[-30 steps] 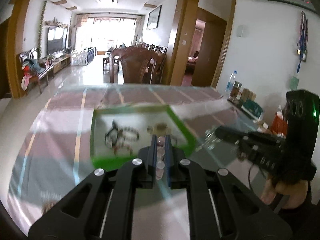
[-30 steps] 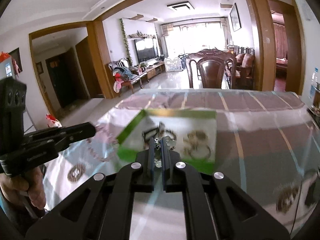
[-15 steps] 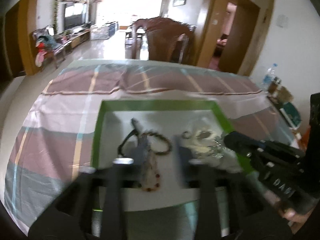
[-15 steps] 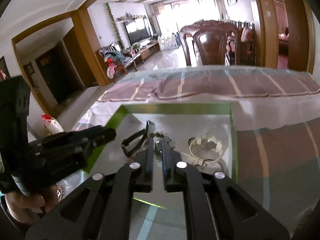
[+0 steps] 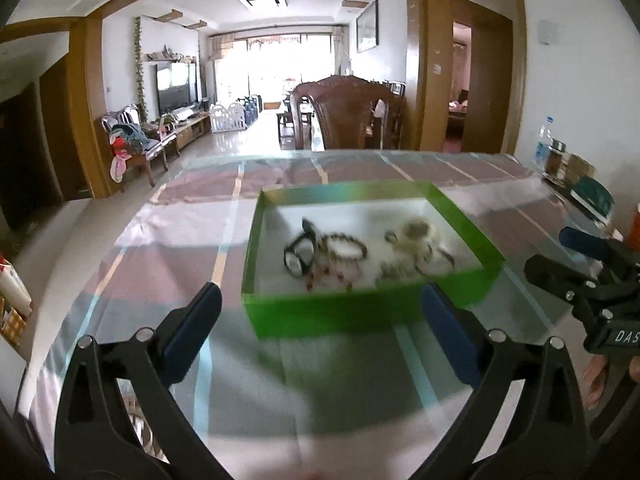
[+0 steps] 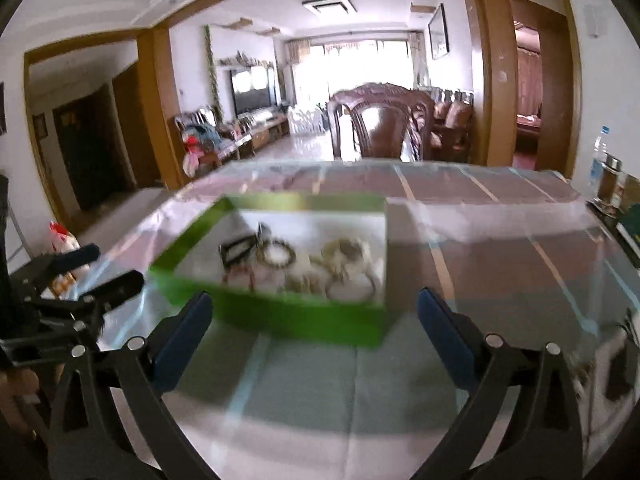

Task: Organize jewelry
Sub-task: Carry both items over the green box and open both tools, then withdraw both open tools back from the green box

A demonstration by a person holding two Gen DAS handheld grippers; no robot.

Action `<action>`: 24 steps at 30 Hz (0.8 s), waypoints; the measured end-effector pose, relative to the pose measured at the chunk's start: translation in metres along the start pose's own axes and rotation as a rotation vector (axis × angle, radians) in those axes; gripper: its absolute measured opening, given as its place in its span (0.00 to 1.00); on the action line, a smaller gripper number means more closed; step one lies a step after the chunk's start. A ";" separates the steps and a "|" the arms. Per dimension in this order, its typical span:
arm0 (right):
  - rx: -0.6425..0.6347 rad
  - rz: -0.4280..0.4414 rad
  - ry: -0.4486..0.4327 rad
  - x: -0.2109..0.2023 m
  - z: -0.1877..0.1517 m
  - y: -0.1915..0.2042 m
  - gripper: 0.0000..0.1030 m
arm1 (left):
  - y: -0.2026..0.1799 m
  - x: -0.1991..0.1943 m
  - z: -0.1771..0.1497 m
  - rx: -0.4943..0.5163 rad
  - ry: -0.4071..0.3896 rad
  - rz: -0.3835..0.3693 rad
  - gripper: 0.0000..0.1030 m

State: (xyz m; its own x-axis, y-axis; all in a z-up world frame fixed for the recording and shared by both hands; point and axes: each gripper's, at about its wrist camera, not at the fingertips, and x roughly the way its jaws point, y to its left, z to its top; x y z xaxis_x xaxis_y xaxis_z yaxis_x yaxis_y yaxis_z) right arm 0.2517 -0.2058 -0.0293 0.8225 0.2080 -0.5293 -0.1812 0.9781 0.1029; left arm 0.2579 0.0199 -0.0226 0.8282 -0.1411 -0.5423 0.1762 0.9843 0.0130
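One green box [image 5: 360, 312] sits on the table [image 5: 168, 240], and all the jewelry is piled on its white floor: a black watch [image 5: 298, 258] toward the left, a dark bead bracelet [image 5: 346, 246] right beside it, a string of reddish beads [image 5: 328, 278] along the near wall, and a pale tangle of bangles and chains [image 5: 416, 248] on the right side. It's all pretty blurry, so I can't tell which pieces overlap.

Both grippers are just in front of the box, on the near side. The left gripper [image 5: 320, 332] has its jaws spread as wide as they go. They've just been opening and there's nothing between them but the box's front wall farther back. Its blue pads [image 5: 192, 332] don't touch anything. The right gripper [image 6: 316, 336] is the same deal, jaws just swung wide, empty, with the box's near right corner showing in the gap. From each camera you can see the other gripper off to the side, also gaping.

The table has a plaid cloth under a shiny clear cover. A carved wooden chair [image 5: 348, 116] stands at the far end, and some bottles and jars [image 5: 556, 156] sit at the right edge by the wall.
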 end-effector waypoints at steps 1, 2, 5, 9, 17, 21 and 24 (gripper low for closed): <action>0.011 -0.010 0.008 -0.007 -0.007 -0.001 0.97 | 0.000 -0.007 -0.007 -0.003 0.000 0.013 0.96; 0.022 -0.014 0.007 -0.013 -0.011 -0.002 0.97 | 0.000 -0.013 -0.012 -0.003 -0.003 0.026 0.96; 0.054 -0.032 -0.005 -0.032 -0.025 -0.005 0.97 | 0.000 -0.030 -0.024 -0.018 -0.017 0.038 0.96; 0.046 -0.056 -0.011 -0.049 -0.038 0.000 0.97 | -0.001 -0.052 -0.035 -0.044 -0.040 0.046 0.96; 0.035 -0.093 -0.024 -0.068 -0.051 -0.002 0.97 | 0.000 -0.070 -0.039 -0.071 -0.055 0.033 0.96; 0.039 -0.097 -0.022 -0.073 -0.056 -0.003 0.97 | 0.001 -0.071 -0.040 -0.079 -0.049 0.039 0.96; 0.043 -0.098 -0.020 -0.073 -0.056 -0.004 0.97 | 0.000 -0.070 -0.041 -0.077 -0.048 0.048 0.96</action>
State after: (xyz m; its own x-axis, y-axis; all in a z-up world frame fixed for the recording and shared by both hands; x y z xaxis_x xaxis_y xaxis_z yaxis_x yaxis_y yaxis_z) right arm 0.1622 -0.2259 -0.0379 0.8456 0.1108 -0.5222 -0.0762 0.9933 0.0874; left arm 0.1780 0.0339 -0.0187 0.8598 -0.0970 -0.5014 0.0959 0.9950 -0.0280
